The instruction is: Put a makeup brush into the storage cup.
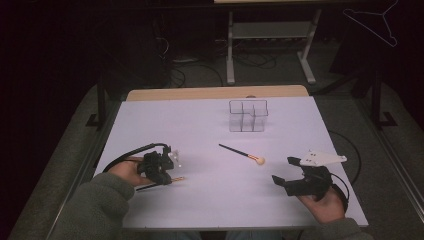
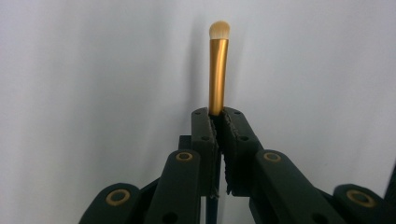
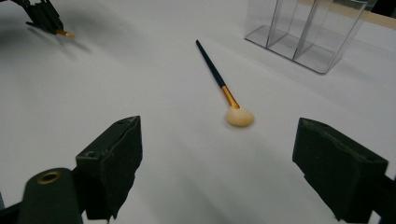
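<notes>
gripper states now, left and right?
Left gripper: closed on the small gold brush.
Right gripper: open, holding nothing; the large brush lies on the table ahead of it.

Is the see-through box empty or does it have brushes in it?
Empty. The clear box has nothing in its compartments; one brush lies on the table, the other sits in the left gripper.

Small brush (image 2: 218,65) handle hidden inside left claw (image 2: 219,116); organizer (image 3: 308,32) top cut off by frame edge

White table (image 1: 200,125): clear divided organizer (image 1: 248,116) toward far edge; large brush (image 1: 242,154) lying flat just before organizer.
</notes>
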`<state>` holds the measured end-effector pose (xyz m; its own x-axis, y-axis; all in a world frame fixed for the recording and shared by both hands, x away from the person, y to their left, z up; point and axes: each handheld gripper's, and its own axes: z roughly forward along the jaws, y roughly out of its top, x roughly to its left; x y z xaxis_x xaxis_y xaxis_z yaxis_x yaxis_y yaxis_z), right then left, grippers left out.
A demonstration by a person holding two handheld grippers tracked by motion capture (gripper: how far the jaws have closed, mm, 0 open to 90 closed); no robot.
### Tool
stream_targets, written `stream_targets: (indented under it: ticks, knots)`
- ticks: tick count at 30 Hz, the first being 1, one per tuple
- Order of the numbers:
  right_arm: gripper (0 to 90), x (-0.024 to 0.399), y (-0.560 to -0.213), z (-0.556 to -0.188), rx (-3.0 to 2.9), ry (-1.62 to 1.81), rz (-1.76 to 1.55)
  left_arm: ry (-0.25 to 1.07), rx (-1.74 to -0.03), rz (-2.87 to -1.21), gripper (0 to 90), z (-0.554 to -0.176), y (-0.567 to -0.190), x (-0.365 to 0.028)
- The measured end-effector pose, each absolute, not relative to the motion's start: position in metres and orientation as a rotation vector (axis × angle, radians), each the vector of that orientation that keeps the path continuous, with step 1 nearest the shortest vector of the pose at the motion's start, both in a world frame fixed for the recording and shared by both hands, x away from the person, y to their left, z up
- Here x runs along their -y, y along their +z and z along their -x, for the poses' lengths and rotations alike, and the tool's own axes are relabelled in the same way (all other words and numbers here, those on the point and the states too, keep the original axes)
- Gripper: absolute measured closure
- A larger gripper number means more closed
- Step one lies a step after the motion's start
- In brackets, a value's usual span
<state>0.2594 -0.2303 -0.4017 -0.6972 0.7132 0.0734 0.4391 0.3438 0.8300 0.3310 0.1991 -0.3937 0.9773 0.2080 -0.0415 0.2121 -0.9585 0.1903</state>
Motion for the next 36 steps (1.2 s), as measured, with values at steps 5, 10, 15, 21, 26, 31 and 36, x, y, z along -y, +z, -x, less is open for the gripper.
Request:
stream_targets:
  ticks: [5, 10, 15, 21, 26, 31, 36]
  knots:
    - [14.9, 0.229, -0.400, -0.259, -2.310, 1.302, -1.018, -0.034, -0.337, -2.826, 83.8, -0.330, -0.380, -0.202]
    - [15.8, 0.226, -0.398, -0.260, -2.328, 1.322, -0.997, -0.029, -0.390, -2.679, 83.8, -0.327, -0.366, -0.204]
    - [15.8, 0.219, -0.393, -0.260, -2.352, 1.363, -0.969, -0.053, -0.429, -2.523, 83.7, -0.325, -0.358, -0.205]
    - [16.4, 0.206, -0.385, -0.260, -2.399, 1.395, -0.933, -0.043, -0.452, -2.434, 83.7, -0.324, -0.355, -0.204]
    - [18.5, 0.194, -0.378, -0.262, -2.438, 1.445, -0.898, -0.061, -0.466, -2.314, 83.7, -0.322, -0.348, -0.200]
    - [21.5, 0.176, -0.368, -0.266, -2.476, 1.479, -0.833, -0.092, -0.476, -2.199, 83.6, -0.322, -0.344, -0.196]
    - [24.1, 0.155, -0.362, -0.270, -2.517, 1.504, -0.767, -0.111, -0.491, -2.110, 83.6, -0.318, -0.342, -0.184]
